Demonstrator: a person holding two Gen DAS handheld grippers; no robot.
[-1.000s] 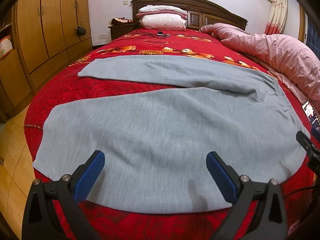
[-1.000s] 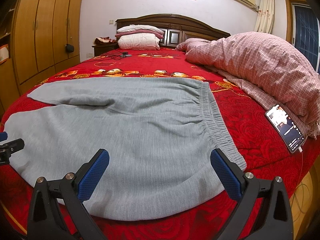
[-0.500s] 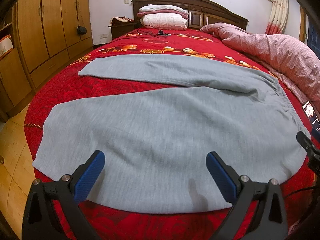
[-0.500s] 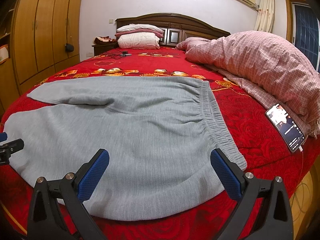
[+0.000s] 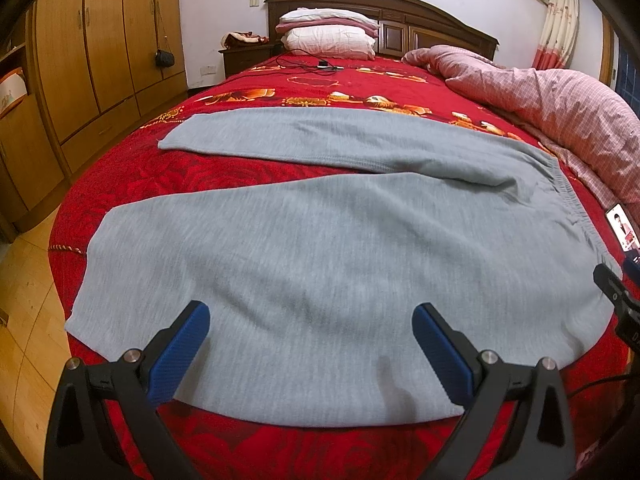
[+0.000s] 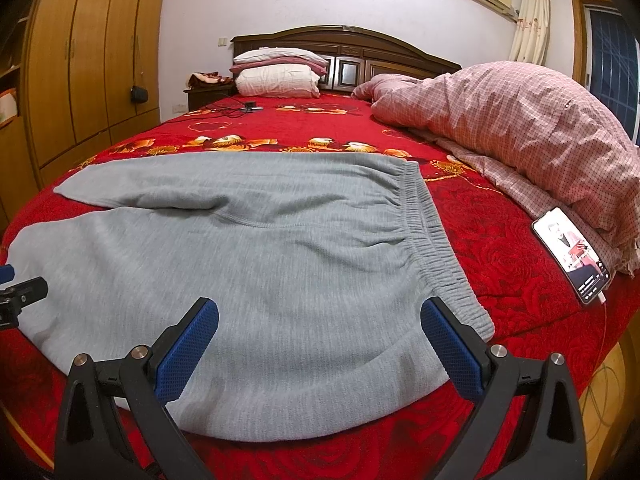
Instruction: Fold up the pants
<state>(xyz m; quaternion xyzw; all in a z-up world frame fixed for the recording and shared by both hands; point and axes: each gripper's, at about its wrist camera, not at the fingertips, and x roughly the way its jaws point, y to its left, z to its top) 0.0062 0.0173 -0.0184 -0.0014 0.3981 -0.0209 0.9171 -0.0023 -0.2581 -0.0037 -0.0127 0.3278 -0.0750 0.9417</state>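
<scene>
Grey sweatpants [image 5: 320, 248] lie spread flat across the red bed, legs pointing left, the elastic waistband [image 6: 432, 240] at the right. My left gripper [image 5: 312, 332] hovers open over the near leg close to the bed's front edge, nothing between its blue pads. My right gripper [image 6: 320, 332] is open above the hip area, its right pad [image 6: 448, 352] just beside the near end of the waistband. The same sweatpants [image 6: 240, 264] fill the right wrist view. Each gripper's tip shows at the edge of the other's view.
A lit phone [image 6: 572, 252] with a cable lies on the red bedspread [image 6: 500, 232] right of the waistband. A pink checked quilt [image 6: 520, 128] is heaped along the right side. Pillows [image 5: 332, 36] sit at the headboard. Wooden wardrobes [image 5: 80, 60] line the left wall.
Both grippers have stayed nearly still; the views shift only slightly. The pants lie as before.
</scene>
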